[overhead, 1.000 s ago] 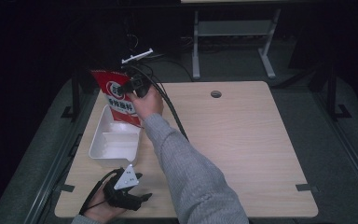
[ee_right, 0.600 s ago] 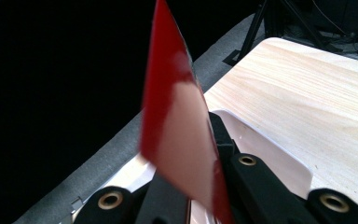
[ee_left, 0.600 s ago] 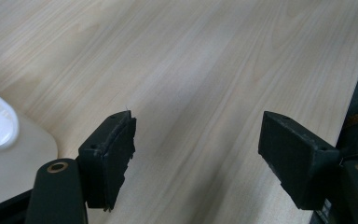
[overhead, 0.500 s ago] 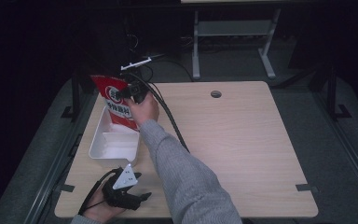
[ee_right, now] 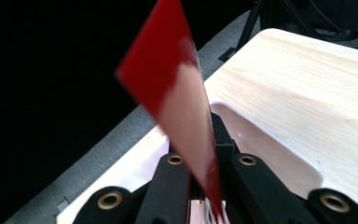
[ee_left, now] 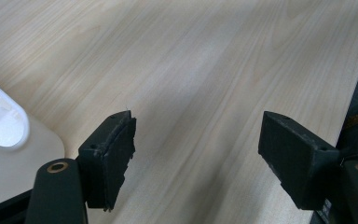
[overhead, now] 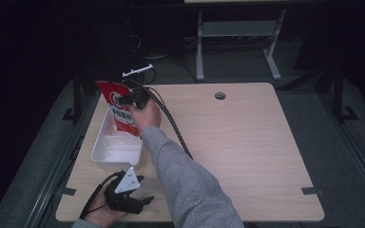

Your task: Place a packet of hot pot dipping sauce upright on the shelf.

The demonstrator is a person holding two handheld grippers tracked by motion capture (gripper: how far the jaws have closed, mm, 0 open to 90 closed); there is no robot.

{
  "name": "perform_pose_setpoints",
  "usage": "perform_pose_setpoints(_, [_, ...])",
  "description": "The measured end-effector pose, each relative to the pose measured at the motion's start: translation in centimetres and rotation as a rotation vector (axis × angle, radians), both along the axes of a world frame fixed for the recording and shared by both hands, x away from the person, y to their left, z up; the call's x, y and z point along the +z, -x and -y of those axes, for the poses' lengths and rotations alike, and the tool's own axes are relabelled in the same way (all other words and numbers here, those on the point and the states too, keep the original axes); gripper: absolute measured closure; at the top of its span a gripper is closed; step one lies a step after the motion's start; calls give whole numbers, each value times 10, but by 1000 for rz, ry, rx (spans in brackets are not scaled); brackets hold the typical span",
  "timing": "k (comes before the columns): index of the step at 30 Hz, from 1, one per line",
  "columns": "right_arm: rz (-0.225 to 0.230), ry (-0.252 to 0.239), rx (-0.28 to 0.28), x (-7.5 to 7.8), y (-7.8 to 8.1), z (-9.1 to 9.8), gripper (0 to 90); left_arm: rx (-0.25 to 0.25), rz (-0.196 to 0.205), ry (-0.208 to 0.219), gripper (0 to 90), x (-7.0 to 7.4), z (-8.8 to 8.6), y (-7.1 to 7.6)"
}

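A red and white pouch (overhead: 119,107) hangs over the far end of a white tray (overhead: 105,151) at the table's left side. My right gripper (overhead: 132,99) is shut on the pouch near its top. In the right gripper view the red pouch (ee_right: 177,102) rises edge-on from between the closed jaws, with the tray (ee_right: 279,154) below it. My left gripper (overhead: 145,199) rests at the table's near left corner, just in front of the tray. Its jaws stand wide apart over bare wood, and my left gripper (ee_left: 196,158) holds nothing.
The light wooden table (overhead: 247,142) has a round cable hole (overhead: 220,95) near its far edge. A grey padded border runs along the table's left side. A metal stand (overhead: 237,33) is on the floor beyond the table. The tray's corner (ee_left: 2,126) lies left of the left jaws.
My right gripper has come down and slightly nearer with the pouch, bringing it closer to the tray. The left gripper has stayed where it was.
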State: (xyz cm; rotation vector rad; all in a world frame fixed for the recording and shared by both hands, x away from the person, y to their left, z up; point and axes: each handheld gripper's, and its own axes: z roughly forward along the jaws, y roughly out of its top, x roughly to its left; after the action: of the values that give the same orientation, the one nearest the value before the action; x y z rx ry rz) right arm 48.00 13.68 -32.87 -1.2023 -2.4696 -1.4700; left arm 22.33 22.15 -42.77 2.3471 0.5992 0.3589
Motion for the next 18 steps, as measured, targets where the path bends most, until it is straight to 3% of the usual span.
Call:
perform_pose_setpoints(7, [10, 27, 14, -1, 0, 5, 883, -1, -1, -2, 261, 0, 0, 0])
perform_pose_setpoints(18, [25, 81, 95, -2, 10, 2, 885, 4, 0, -5, 259, -1, 0, -1])
